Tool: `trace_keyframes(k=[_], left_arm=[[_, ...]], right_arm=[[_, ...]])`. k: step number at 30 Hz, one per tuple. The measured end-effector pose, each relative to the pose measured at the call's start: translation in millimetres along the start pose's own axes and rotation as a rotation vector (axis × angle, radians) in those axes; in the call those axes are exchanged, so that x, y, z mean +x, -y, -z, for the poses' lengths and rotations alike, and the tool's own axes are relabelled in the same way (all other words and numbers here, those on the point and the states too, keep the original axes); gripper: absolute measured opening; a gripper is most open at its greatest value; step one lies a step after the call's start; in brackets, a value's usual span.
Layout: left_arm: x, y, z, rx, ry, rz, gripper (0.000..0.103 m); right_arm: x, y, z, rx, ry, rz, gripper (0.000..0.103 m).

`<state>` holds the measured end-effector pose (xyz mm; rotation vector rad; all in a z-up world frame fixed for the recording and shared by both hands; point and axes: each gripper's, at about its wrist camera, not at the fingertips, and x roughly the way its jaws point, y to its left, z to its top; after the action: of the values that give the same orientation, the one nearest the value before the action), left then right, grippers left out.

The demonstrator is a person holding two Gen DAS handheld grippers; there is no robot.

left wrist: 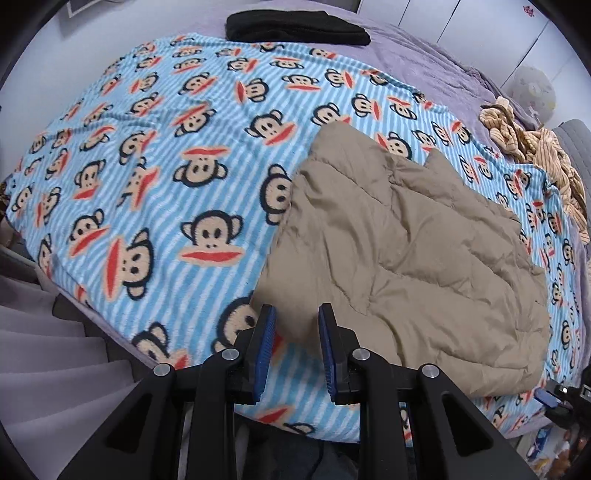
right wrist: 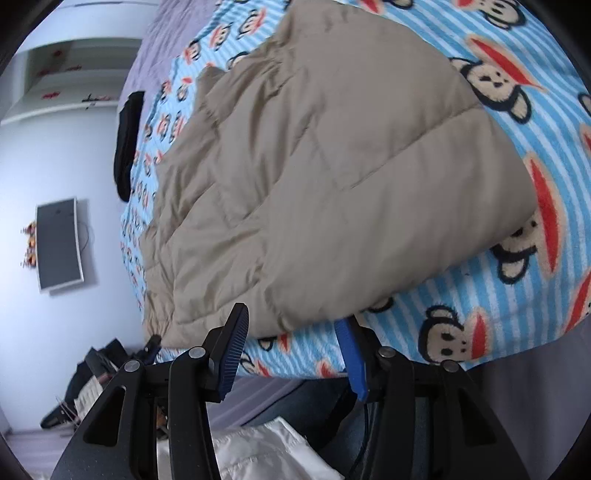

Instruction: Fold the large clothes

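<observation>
On the bed: a blue-striped monkey-print blanket (left wrist: 155,177) is being shown spread across it, with a purple sheet (left wrist: 417,55) being exposed along the far edge.
Puffer jacket: a tan quilted jacket (left wrist: 399,251) is being seen folded into a thick bundle, lying on the blanket near the bed's near edge; in the right wrist view the same jacket (right wrist: 332,177) is being seen filling most of the frame.
Left tongs: the left tongs (left wrist: 295,347) are being held above the blanket just beside the jacket's near corner; their blue pads are standing slightly apart and nothing is being gripped between them.
Right tongs: the right tongs (right wrist: 295,354) are being held at the bed's edge just below the jacket's hem; the jaws are standing well apart and nothing is being clamped.
Other clothes: a black folded garment (left wrist: 295,26) is being seen at the far side of the bed, and a striped beige garment (left wrist: 535,147) is lying crumpled at the right edge.
Containers: none are being shown.
</observation>
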<state>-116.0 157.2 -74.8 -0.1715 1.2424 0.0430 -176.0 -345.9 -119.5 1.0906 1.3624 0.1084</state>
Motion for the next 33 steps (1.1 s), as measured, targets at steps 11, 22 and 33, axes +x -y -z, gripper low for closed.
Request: trace_keyframes(k=[11, 22, 33], left_arm=[[81, 7, 1, 0.096, -0.170, -0.138, 0.025], [28, 37, 0, 0.102, -0.119, -0.092, 0.025], [-11, 66, 16, 0.132, -0.030, -0.133, 0.103]], right_arm=[[12, -24, -18, -0.116, 0.059, 0.236, 0.032], [11, -5, -18, -0.080, 0.006, 0.211, 0.033], [17, -18, -14, -0.177, -0.041, 0.203, 0.049]])
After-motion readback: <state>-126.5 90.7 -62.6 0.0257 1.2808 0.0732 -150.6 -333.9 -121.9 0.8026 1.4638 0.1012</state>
